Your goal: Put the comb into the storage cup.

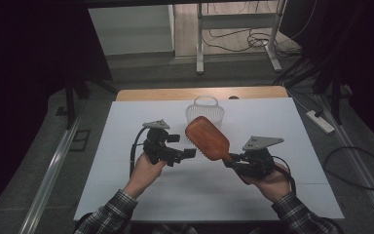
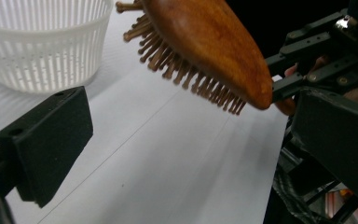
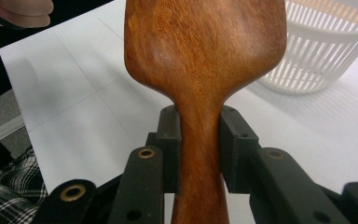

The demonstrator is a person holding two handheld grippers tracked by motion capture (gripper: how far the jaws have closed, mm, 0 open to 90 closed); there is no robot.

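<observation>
Slippage is threatening: right gripper point(image 1: 230, 160) is clamping only the neck of the reddish-brown wooden paddle hairbrush point(image 1: 207, 138) at frame centre, left gripper point(image 1: 191, 153) gaping empty beside it.

Hairbrush point(image 2: 209, 42): hung across upper centre of the frame, wooden back up, bristles down-left, clear of the table.
Right gripper point(image 2: 286, 81): clamped the brush's handle at right edge.
Left gripper point(image 2: 191, 140): jaws stood wide apart, nothing between.
Basket point(image 2: 42, 46): sat upper left, white, slatted.
Table point(image 2: 168, 163): white, lay beneath.
</observation>
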